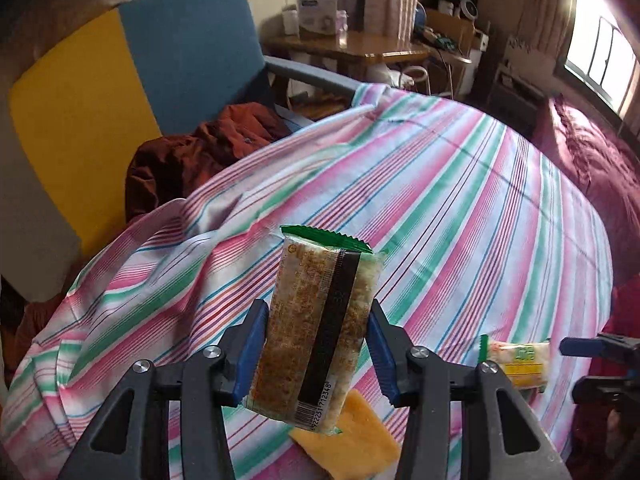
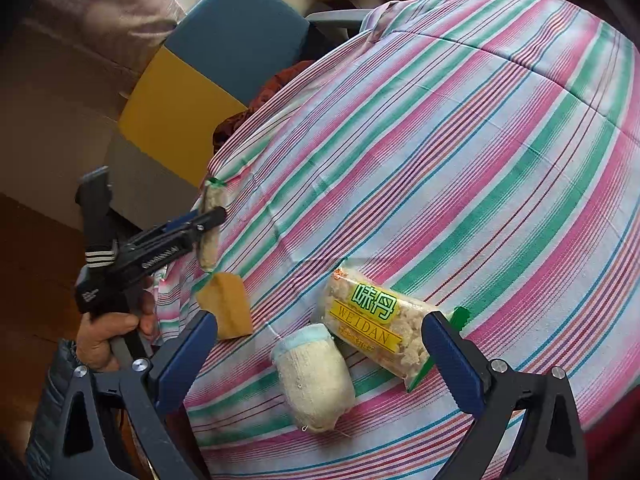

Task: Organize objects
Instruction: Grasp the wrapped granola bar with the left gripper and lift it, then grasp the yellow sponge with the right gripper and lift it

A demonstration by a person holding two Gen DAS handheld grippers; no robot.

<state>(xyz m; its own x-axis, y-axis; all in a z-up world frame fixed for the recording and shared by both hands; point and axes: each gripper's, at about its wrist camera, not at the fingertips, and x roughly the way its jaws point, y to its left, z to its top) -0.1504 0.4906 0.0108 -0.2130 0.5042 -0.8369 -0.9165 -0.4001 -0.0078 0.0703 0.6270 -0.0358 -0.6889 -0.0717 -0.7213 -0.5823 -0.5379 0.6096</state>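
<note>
- Snack packet (image 1: 316, 336), clear film with green crimped ends, clamped across its middle in left tongs (image 1: 318, 350), lifted clear of the striped tabletop (image 1: 460, 208).
- Looks light, crinkly, slick; contents likely crumble, so grip the flat sides gently.
- Right tongs (image 2: 320, 354) apart, empty, above a rolled sock (image 2: 314, 376) and the WEIDAN packet (image 2: 372, 328).
- Orange sponge (image 2: 226, 308) lies nearby.

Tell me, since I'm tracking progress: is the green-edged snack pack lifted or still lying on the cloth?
Lifted: the left gripper fingers clamp the snack pack upright above the striped cloth.
</note>
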